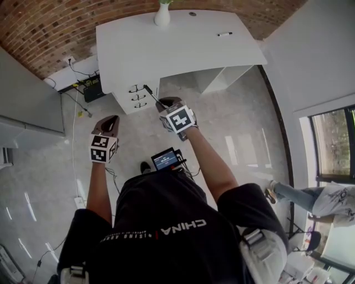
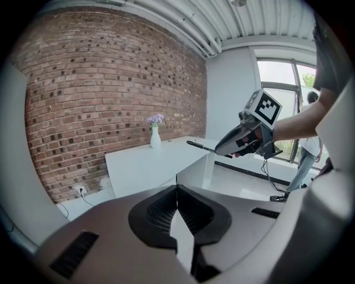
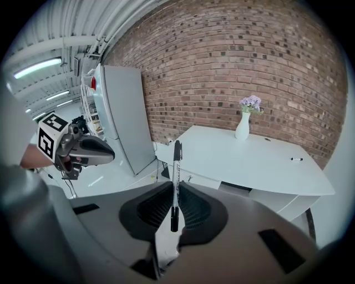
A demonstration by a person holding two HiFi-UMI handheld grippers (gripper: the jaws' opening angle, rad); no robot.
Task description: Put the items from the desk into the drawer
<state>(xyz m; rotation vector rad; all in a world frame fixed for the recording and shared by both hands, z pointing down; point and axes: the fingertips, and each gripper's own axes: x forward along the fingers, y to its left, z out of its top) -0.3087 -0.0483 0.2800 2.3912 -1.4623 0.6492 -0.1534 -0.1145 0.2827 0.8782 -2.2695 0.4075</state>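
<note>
My right gripper (image 1: 161, 103) is shut on a black-and-white marker pen (image 1: 150, 91), whose tip points toward the desk's drawer stack (image 1: 137, 97). In the right gripper view the marker pen (image 3: 175, 183) stands upright between the jaws of the right gripper (image 3: 175, 194). My left gripper (image 1: 112, 118) hangs lower left, away from the desk; in its own view the left gripper (image 2: 177, 195) is shut with nothing in it. A second pen (image 1: 224, 34) lies on the white desk (image 1: 166, 50), far right. All three drawers look shut.
A white vase (image 1: 162, 15) with flowers stands at the desk's back edge, near a small dark spot (image 1: 192, 14). A grey cabinet (image 1: 28, 105) is on the left. Cables and a power strip (image 1: 91, 89) lie by the brick wall. Another person (image 1: 327, 198) stands at the right.
</note>
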